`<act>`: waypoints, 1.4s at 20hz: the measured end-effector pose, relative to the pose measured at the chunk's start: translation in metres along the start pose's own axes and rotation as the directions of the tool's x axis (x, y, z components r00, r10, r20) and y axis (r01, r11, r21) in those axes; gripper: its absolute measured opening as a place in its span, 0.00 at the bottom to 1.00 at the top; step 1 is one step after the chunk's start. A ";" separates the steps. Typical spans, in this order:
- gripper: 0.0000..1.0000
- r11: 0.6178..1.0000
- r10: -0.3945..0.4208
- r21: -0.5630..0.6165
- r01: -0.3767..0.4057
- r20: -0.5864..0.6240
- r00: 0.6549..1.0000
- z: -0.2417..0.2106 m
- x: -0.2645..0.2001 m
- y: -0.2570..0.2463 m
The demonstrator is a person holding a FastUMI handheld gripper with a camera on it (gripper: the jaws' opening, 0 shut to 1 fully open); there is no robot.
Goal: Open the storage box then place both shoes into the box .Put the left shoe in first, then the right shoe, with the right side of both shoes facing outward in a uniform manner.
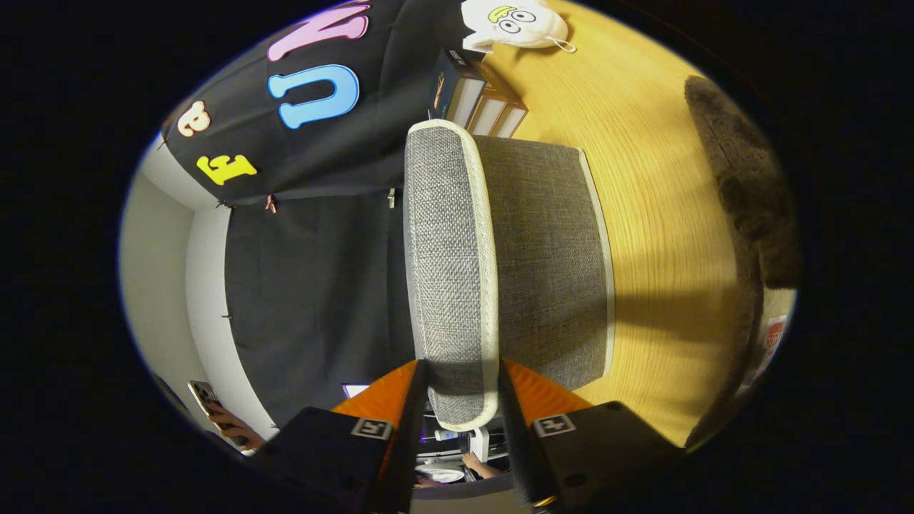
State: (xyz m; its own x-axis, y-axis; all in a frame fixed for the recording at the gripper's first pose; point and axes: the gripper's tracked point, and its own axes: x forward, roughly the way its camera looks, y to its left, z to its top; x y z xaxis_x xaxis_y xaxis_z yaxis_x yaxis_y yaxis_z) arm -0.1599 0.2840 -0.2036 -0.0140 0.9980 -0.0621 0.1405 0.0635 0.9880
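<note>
The view is rolled a quarter turn. A grey woven storage box [546,264] with pale trim stands on the wooden table [664,214]. Its lid [446,257], grey with a cream rim, sits on the box, and the lid's near edge lies between my fingers. My gripper [463,400] is shut on that lid edge, one finger pressing on each face of it. A dark brown fuzzy thing [750,193] lies on the table beyond the box's side; I cannot tell whether it is a shoe.
Beyond the box a few books [478,103] stand against the black cloth wall, with a white plush toy [518,25] past them. A hand holding a phone [214,410] is off to one side. Another hand [480,467] shows between my fingers, below the lid.
</note>
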 end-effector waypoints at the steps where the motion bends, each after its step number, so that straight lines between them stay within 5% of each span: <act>1: 0.34 1.000 0.013 -0.005 -0.013 0.027 1.000 0.002 -0.006 0.005; 3: 0.08 0.999 0.041 -0.024 -0.039 0.074 0.996 0.008 -0.011 0.018; 5: 0.05 0.998 0.033 -0.048 -0.030 0.070 0.997 0.004 -0.013 0.025; 14: 0.05 0.971 -0.060 -0.229 0.071 0.053 0.997 0.002 0.008 0.088; 28: 0.08 0.945 0.037 -0.324 -0.029 0.018 0.999 -0.001 0.118 0.214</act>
State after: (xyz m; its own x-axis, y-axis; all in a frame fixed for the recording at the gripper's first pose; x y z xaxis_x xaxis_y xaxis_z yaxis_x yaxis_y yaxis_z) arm -0.1326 0.4154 0.0010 0.0089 0.9996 -0.0283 -0.1878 0.0295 0.9818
